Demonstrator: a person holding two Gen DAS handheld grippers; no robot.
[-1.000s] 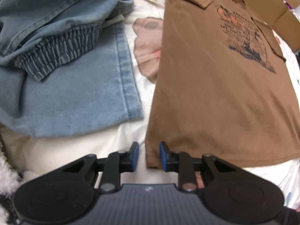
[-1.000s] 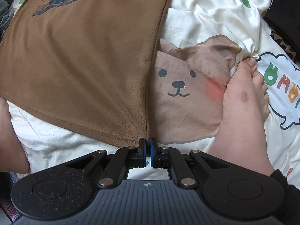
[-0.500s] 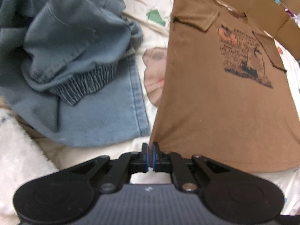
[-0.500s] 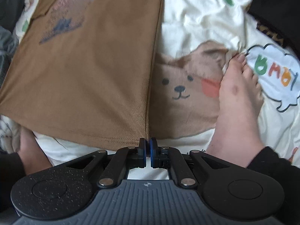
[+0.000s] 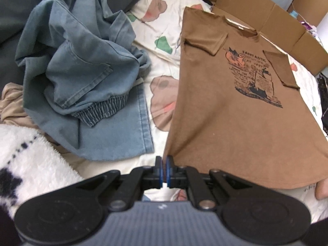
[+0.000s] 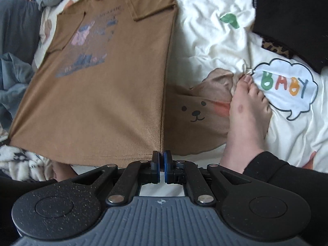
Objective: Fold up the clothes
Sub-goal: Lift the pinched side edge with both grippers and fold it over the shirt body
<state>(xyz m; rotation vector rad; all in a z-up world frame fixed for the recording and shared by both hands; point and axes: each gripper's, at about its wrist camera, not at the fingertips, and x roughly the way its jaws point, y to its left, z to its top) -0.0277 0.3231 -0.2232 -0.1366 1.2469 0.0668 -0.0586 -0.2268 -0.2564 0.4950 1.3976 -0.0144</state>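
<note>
Brown T-shirt (image 5: pixel 229 123) lies face up on the bed, on a cream cartoon-print bedsheet (image 6: pixel 215 47), print side showing, both sleeves already tucked in over the chest so the body reads as a long rectangle. Left gripper (image 5: pixel 164 169) is pinched tight on the hem corner at its side; right gripper (image 6: pixel 161 161) is pinched tight on the opposite hem corner, side seam running straight up from its jaws. The hem edge hangs off the bed between the two, stretched taut, collar end resting flat near a cardboard box (image 5: pixel 266 18). So judging by this: sleeve folds done, bottom-to-top fold just starting, hem in hand but not yet carried toward the collar. Left to do on this shirt looks like bringing the hem over to the neckline, maybe one more halving, then smoothing. A crumpled pair of blue denim trousers (image 5: pixel 86 86) sits just beside the shirt, unfolded, likely still to do. Bare foot (image 6: pixel 248 114) is planted on the sheet beside the shirt's right edge, not touching it. A fluffy white blanket (image 5: pixel 30 153) lies at the near left, clear of the fold path.
</note>
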